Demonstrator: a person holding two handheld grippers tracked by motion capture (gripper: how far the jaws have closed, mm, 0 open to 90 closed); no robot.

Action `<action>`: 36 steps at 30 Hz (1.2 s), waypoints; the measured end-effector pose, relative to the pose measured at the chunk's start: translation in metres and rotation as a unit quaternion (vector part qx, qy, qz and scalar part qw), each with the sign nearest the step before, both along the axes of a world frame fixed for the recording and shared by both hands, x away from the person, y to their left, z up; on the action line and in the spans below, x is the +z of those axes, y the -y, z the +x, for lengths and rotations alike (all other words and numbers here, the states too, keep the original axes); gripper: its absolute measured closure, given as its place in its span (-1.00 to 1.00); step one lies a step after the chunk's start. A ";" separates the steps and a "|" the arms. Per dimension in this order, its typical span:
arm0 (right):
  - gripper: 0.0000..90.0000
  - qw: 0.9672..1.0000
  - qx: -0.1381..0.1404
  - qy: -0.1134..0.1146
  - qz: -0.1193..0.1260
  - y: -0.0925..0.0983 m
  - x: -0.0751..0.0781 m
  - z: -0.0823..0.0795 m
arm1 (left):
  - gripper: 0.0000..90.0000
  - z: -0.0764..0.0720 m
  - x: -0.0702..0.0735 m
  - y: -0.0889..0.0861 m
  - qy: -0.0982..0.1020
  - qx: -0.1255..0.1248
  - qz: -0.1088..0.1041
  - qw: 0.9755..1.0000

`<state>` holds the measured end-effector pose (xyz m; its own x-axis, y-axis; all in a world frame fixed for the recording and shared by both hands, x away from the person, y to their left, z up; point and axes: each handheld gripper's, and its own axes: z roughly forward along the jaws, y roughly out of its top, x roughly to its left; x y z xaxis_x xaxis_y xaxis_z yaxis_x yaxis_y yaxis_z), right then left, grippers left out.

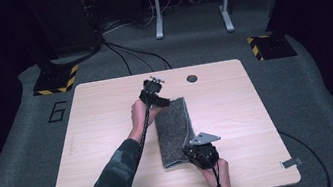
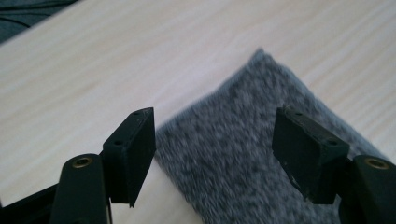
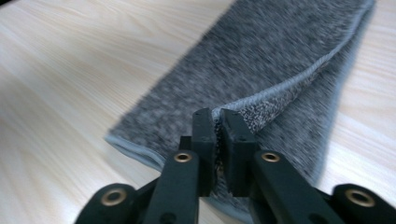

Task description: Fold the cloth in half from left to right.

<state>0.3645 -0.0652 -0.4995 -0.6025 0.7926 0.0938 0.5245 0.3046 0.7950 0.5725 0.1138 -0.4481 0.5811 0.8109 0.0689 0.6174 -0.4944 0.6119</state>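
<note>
towel (image 1: 174,131): grey, folded, lying mid-table (image 1: 106,108) | left gripper (image 2: 214,154): jaws standing wide apart, hovering over towel's far corner, pads gripping nothing | right gripper (image 3: 217,140): jaws nearly closed, pinching the upper layer's hemmed edge at the near end

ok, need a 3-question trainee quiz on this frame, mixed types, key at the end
1. True or false: the left gripper clamps the grey towel.
2. What is pinched in the right gripper? A) a cable B) the towel's hemmed edge C) nothing
3. Fill in: the towel lies folded on the wooden ____.

Key:
1. False. Its jaws stand open over a corner of the towel, pads apart from it.
2. B. The jaws are nearly together with the top layer's edge lifted between them.
3. table
</note>
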 end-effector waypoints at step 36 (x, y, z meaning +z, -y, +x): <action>-0.64 0.992 -0.036 -0.057 -0.106 0.046 -0.016 0.030 | -0.69 -0.139 -0.056 -0.026 -0.005 -0.074 0.019 0.997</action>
